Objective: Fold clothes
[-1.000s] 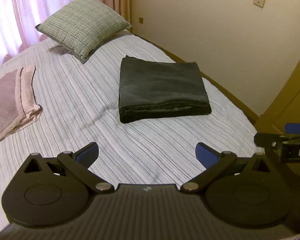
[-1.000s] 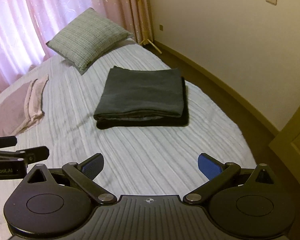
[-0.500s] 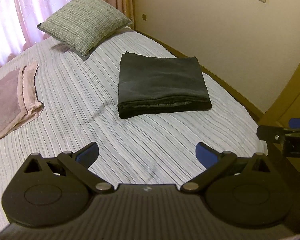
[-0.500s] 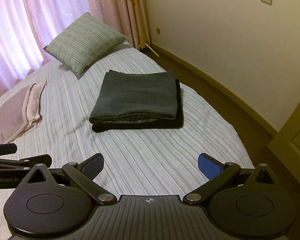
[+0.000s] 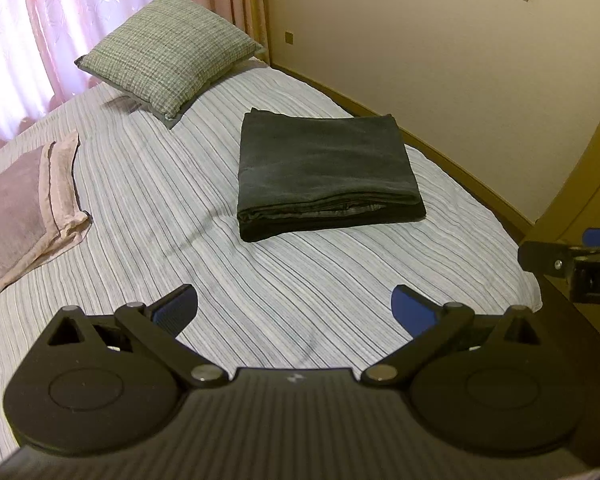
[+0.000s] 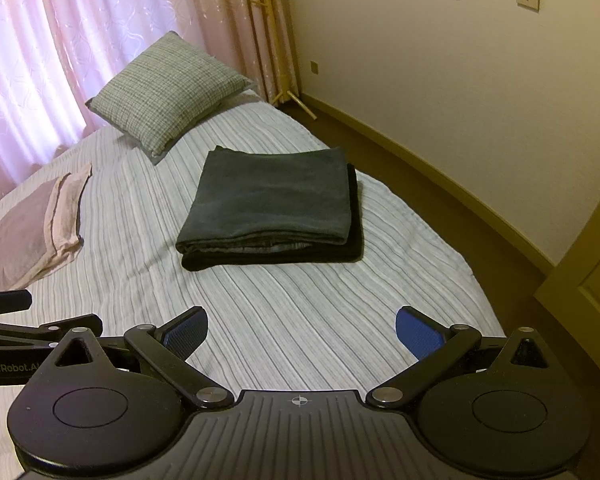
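A dark grey garment (image 5: 324,172) lies folded into a neat rectangle on the striped bed cover (image 5: 148,184), right of the middle; it shows again in the right wrist view (image 6: 272,208). My left gripper (image 5: 294,308) hangs open above the near part of the bed, well short of the garment, with nothing between its blue pads. My right gripper (image 6: 300,330) is open too and just as far back. Each gripper's side shows at the edge of the other's view.
A checked green-grey cushion (image 5: 168,56) sits at the head of the bed. A pink folded pile (image 5: 24,208) lies on the left side. Pink curtains (image 6: 60,40) hang behind. The bed's right edge drops to a brown floor (image 6: 440,208) along a cream wall.
Both grippers have drawn back and risen a little from the folded garment, which now looks smaller and farther. Both stayed open. The garment has not moved.
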{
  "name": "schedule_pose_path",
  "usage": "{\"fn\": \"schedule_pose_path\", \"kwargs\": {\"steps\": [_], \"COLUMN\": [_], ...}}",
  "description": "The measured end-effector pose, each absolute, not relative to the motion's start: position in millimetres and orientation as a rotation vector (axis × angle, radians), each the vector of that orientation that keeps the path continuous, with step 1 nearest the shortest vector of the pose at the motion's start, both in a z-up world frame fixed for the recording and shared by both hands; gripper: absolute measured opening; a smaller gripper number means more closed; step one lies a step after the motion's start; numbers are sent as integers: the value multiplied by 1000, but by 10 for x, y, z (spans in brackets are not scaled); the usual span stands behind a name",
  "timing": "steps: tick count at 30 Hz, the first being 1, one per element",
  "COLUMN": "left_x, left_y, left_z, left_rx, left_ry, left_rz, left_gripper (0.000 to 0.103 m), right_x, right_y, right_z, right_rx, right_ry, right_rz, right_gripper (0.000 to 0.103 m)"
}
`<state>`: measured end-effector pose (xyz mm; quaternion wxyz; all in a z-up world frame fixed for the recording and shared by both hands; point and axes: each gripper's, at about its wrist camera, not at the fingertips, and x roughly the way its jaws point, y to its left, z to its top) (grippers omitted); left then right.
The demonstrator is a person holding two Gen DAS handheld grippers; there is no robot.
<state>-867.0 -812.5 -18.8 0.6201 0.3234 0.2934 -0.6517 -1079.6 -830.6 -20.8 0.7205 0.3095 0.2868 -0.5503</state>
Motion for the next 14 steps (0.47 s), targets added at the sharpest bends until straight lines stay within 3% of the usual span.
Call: {"fn": "schedule_pose_path", "kwargs": {"steps": [14], "left_x": [-8704], "left_y": [-8075], "left_z": [-181], "left_rx": [733], "left_ry": [647], "left_rz": [-1521], "left_gripper": [102], "right_x": [-10800], "right_y": [-8291], "right_z": [-198], "right_rx": [665], "right_ry": [639], "right_rz": [-1219], "right_gripper": [102]}}
